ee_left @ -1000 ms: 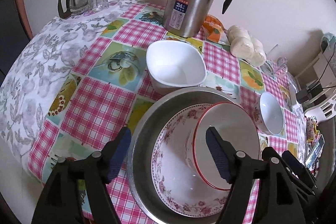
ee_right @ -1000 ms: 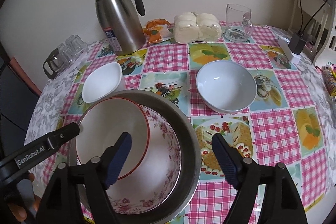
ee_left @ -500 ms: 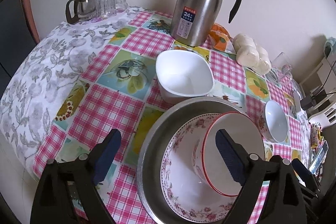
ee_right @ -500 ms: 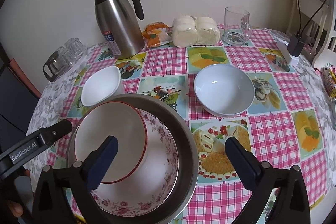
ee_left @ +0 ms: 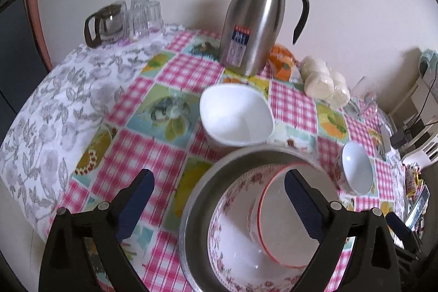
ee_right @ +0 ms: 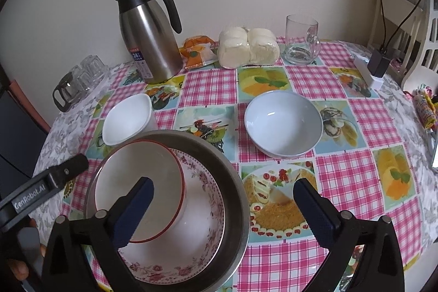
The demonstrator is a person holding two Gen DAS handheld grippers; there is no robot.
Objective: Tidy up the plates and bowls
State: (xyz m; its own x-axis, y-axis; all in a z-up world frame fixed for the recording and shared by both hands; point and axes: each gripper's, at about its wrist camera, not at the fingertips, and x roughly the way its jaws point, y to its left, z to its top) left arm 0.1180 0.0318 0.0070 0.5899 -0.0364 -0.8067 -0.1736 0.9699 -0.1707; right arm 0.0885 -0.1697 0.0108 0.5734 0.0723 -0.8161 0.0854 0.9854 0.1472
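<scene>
A steel basin (ee_right: 235, 182) holds a floral bowl (ee_right: 208, 237), and a red-rimmed bowl (ee_right: 137, 182) leans inside that. The same stack shows in the left wrist view: steel basin (ee_left: 197, 199), floral bowl (ee_left: 232, 237), red-rimmed bowl (ee_left: 282, 231). A white squarish bowl (ee_left: 235, 116) (ee_right: 128, 119) stands behind the basin. A pale blue round bowl (ee_right: 283, 122) (ee_left: 356, 171) stands to the right. My left gripper (ee_left: 219, 196) is open over the basin's left rim. My right gripper (ee_right: 223, 200) is open over the basin's right rim. Both are empty.
A steel thermos jug (ee_right: 149, 37) (ee_left: 254, 21) stands at the back. Beside it lie an orange packet (ee_right: 197, 51), wrapped buns (ee_right: 247, 48) and a glass mug (ee_right: 301, 40). A glass pot with tumblers (ee_left: 120, 18) sits back left. A charger (ee_right: 377, 64) lies far right.
Both grippers have opened wider and drawn back and up from the basin. The bowls have not moved.
</scene>
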